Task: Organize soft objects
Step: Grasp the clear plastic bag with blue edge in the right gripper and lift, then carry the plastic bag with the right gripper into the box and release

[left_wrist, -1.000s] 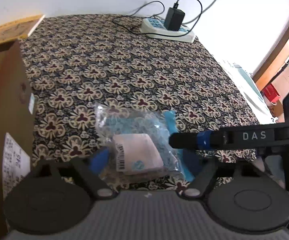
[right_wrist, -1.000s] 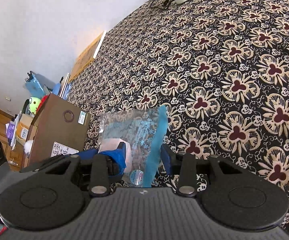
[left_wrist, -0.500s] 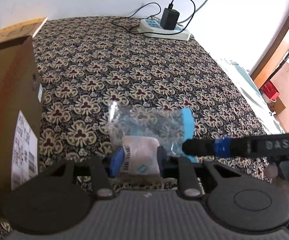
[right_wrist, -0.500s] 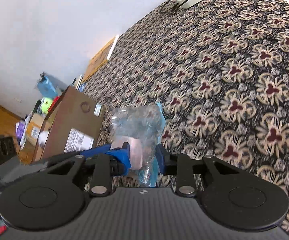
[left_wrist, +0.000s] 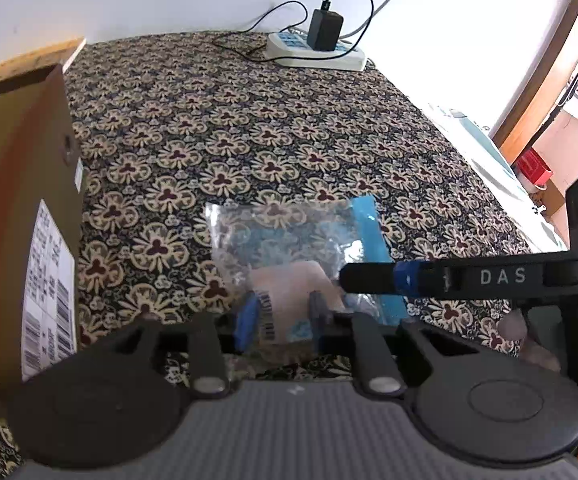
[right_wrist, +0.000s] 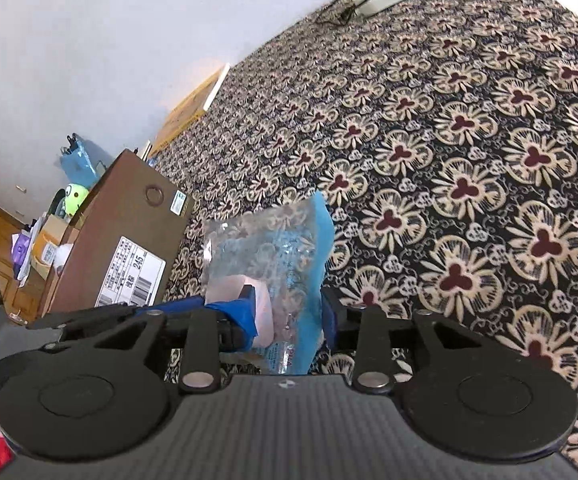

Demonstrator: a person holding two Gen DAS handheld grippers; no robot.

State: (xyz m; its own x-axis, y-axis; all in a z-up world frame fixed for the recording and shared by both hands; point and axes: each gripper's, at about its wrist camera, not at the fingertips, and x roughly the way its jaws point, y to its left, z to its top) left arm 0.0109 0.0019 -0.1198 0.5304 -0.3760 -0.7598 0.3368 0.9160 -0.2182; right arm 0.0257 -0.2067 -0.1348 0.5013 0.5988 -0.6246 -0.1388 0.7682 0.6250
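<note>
**Both grippers on one bag**

Floral cloth (left_wrist: 273, 136) covers the whole surface, with a power strip (left_wrist: 317, 54) at the far edge by the wall and a brown box (left_wrist: 21, 216) standing on my left.

My left gripper (left_wrist: 281, 322) is low and level, pointing across the cloth, its jaws narrowed onto the bag (left_wrist: 289, 240) right where the pink bundle sits inside. My right gripper (right_wrist: 289, 314) comes in from the side, tilted, and is clamped on the same bag (right_wrist: 273, 252) near its blue strip. So the bag sits pinched between both, just above the cloth, close beside the box (right_wrist: 121, 240).

Left view shows my right gripper's finger crossing in, marked DAS, plus a doorway and a red thing way off right. Right view shows the box label and a heap of clutter behind the box, including a green toy (right_wrist: 73, 197).
</note>
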